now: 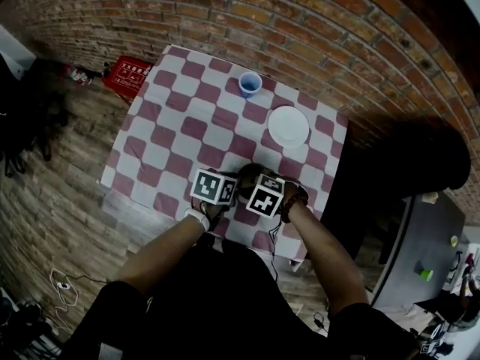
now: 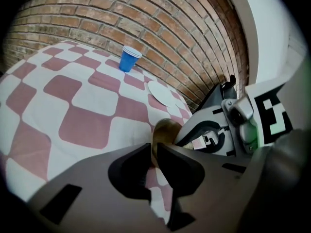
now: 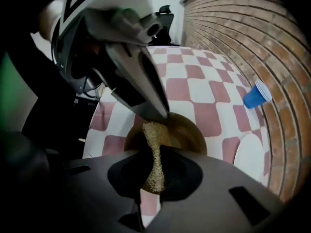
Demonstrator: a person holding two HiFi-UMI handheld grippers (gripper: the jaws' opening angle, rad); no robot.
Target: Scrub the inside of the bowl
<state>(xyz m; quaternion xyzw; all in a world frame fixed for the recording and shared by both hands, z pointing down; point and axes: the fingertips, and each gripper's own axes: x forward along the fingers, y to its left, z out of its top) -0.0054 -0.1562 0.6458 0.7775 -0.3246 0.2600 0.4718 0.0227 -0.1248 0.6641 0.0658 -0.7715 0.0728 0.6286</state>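
Bowl: the brown bowl [image 3: 187, 130] sat on the checked counter [image 1: 172, 137], right at the near edge, tucked under both grippers.
Rim: the left gripper [image 2: 154, 152] was clamped on the bowl's rim, jaws almost together with only the thin wall between them. That bowl was pinned!
Scrubber: a rough tan scouring pad [image 3: 154, 161] was squeezed in the right gripper [image 3: 155, 176], jaws clenched hard on its waist, the free end reaching into the bowl.
Key relation: the hollow lay just ahead of and below the right gripper, which pointed steeply down. The pad's long axis ran along the jaws and into the bowl, and its end sat at the inner wall just beside the left gripper's tip.
Nearer hand: the right one had the scrub; the left one looked to be only a brace.
Next move, by my reckoning: a sweep round the inner wall, steering clear of the clamped spot.
Bystanders: a blue cup [image 1: 250, 84] and a white plate [image 1: 289, 125] stood well apart, toward the brick wall [image 1: 300, 21].
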